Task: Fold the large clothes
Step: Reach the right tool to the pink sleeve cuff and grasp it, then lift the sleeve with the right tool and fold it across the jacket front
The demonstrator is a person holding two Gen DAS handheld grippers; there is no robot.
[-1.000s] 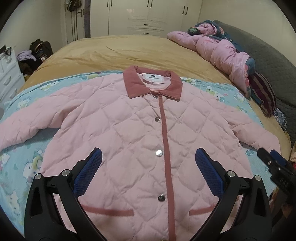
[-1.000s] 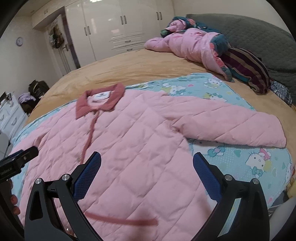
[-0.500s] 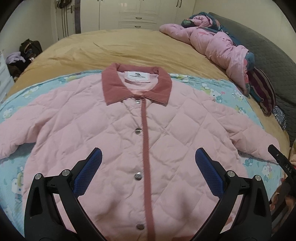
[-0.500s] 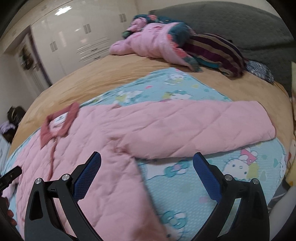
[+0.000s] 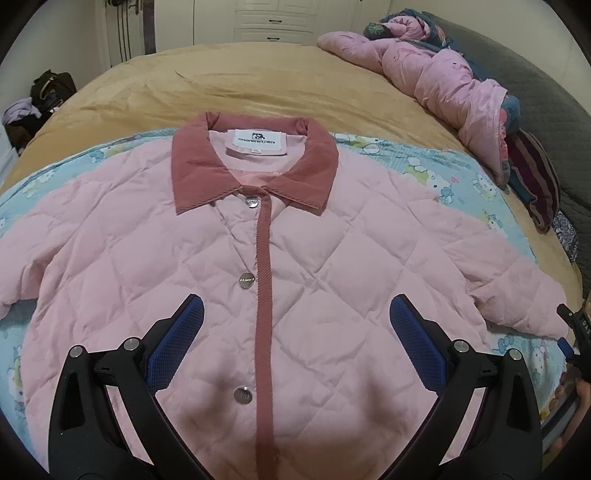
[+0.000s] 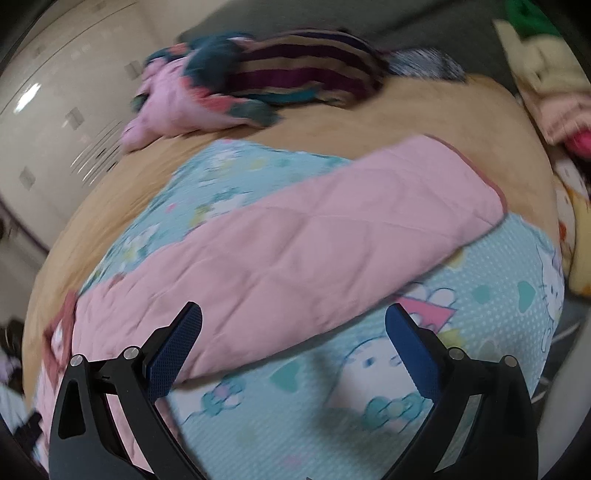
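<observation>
A pink quilted jacket (image 5: 314, 258) with a dusty-rose collar (image 5: 255, 166) lies flat and buttoned, face up, on a light blue cartoon-print blanket (image 5: 436, 166). My left gripper (image 5: 295, 332) hovers open over the jacket's chest, with the placket running between its fingers. In the blurred right wrist view, the jacket's right sleeve (image 6: 314, 236) stretches across the blanket (image 6: 369, 387). My right gripper (image 6: 293, 339) is open just in front of that sleeve, holding nothing. The right gripper's tip also shows at the far right of the left wrist view.
The blanket lies on a tan bedspread (image 5: 258, 81). A heap of pink and striped clothes (image 5: 461, 92) lies along the bed's right side by a grey headboard (image 5: 546, 99). White wardrobes (image 5: 273, 22) and bags (image 5: 48, 88) stand beyond the bed.
My left gripper has moved up the jacket toward the collar. My right gripper has swung right, from over the jacket body to the right sleeve. Both stay open.
</observation>
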